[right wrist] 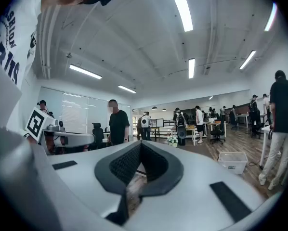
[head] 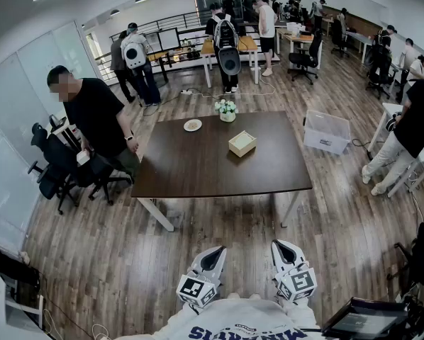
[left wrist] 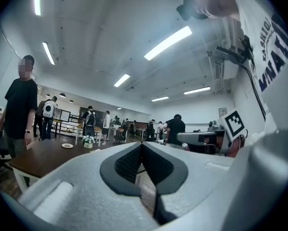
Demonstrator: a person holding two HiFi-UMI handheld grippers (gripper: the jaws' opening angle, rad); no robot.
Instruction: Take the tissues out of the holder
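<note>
Left tongs [head: 213, 256]: together, empty.
Right tongs [head: 282, 251]: together, empty.
Tissue holder [head: 242, 144]: on worktop [head: 191, 168], right of centre, well apart from both tongs.
Near edge: floor [head: 219, 222] before it.
Left edge: person [head: 95, 119], chair [head: 56, 168].
Right: bin [head: 327, 132].

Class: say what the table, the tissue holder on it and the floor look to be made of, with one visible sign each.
Table: dark brown wood or laminate; matt, even top.
Tissue holder: probably pale wood; light tan box walls.
Floor: wood-look planks; seams and grain show, slight sheen.
</note>
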